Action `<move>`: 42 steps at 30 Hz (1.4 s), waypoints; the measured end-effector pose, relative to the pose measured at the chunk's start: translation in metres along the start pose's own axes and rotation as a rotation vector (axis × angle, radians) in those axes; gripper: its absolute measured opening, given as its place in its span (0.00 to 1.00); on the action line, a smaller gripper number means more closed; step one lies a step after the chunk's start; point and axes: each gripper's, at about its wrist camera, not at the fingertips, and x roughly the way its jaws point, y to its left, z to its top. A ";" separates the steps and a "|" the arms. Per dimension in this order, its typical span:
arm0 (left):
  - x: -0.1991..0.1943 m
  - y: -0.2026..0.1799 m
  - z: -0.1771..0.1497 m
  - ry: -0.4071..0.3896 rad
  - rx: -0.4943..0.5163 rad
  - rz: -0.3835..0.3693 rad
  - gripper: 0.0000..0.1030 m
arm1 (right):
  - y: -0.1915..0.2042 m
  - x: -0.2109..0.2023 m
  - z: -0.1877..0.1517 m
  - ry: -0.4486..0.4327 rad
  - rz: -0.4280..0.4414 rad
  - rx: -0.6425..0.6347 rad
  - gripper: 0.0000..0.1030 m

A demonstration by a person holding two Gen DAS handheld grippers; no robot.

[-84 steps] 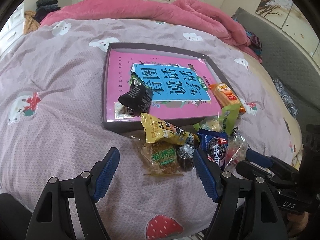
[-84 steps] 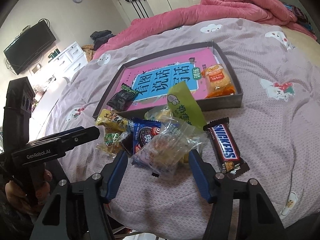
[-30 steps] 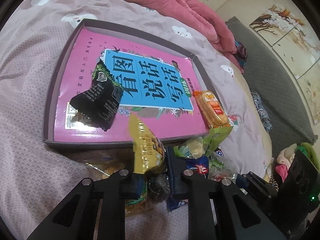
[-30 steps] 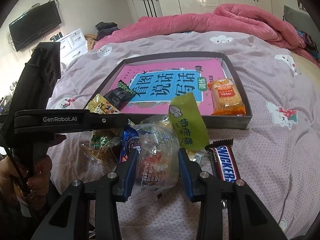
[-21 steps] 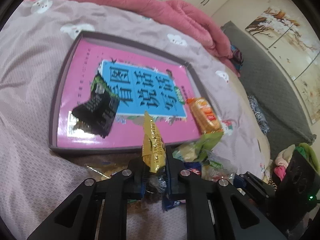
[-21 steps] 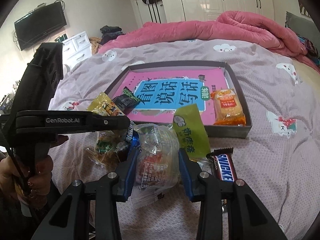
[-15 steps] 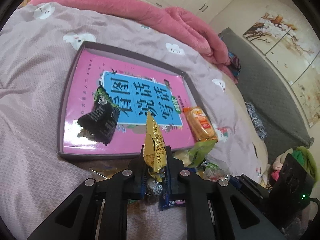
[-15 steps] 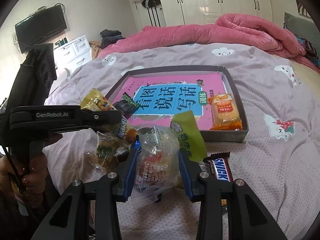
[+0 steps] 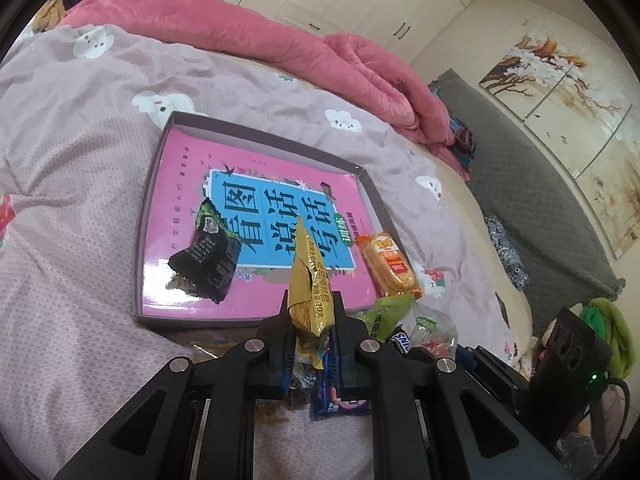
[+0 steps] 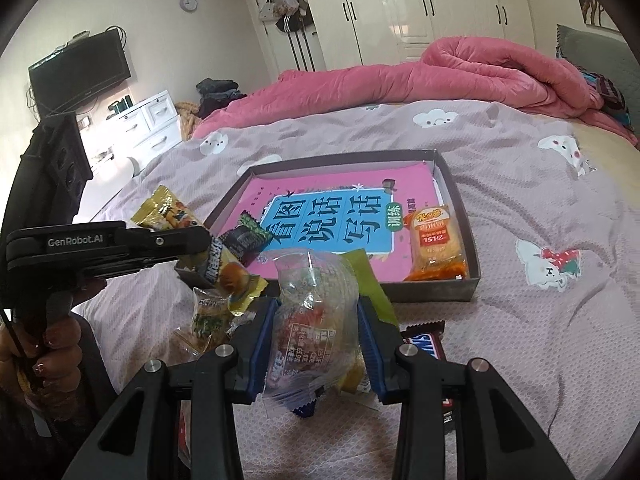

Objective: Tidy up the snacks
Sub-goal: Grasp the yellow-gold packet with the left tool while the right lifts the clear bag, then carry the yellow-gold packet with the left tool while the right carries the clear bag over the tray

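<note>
Right now my left gripper [image 9: 311, 312] is clamped tight on a yellow snack packet [image 9: 310, 286], which stands upright between the jaws just in front of the near wall of the grey box [image 9: 264, 133]. My right gripper [image 10: 318, 334] is closed on a clear plastic snack bag [image 10: 316, 316], holding it before that same near wall. Inside the box, on the pink-and-blue book [image 9: 256, 200] that lines it, a black-and-green wrapper [image 9: 208, 252] lies toward its left side and an orange cracker pack [image 10: 436, 240] rests against its right wall. In front of the box, on the mauve bedsheet [image 10: 540, 340], I see a green packet [image 10: 370, 284], a Snickers bar [image 10: 426, 346] and a clear packet with a green label [image 10: 206, 320], all crowded together near my right gripper's fingers [image 10: 372, 350]
</note>
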 end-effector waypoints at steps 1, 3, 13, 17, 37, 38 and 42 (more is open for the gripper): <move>-0.001 0.000 0.000 -0.003 0.002 0.001 0.14 | -0.001 -0.001 0.000 -0.003 0.001 0.003 0.39; -0.005 -0.001 0.001 -0.013 0.002 0.001 0.14 | -0.002 -0.002 0.001 -0.008 -0.001 0.007 0.39; -0.021 -0.002 0.007 -0.053 -0.005 -0.009 0.14 | -0.008 -0.009 0.007 -0.046 -0.011 0.024 0.39; -0.025 -0.001 0.008 -0.063 -0.017 -0.021 0.14 | -0.014 -0.011 0.011 -0.060 -0.020 0.037 0.39; -0.044 0.008 0.020 -0.169 -0.044 0.011 0.14 | -0.036 -0.018 0.031 -0.137 -0.059 0.058 0.39; -0.045 0.008 0.021 -0.174 -0.044 0.016 0.14 | -0.038 -0.017 0.033 -0.139 -0.059 0.061 0.39; -0.046 0.011 0.023 -0.191 -0.049 0.032 0.14 | -0.041 -0.015 0.038 -0.149 -0.064 0.065 0.39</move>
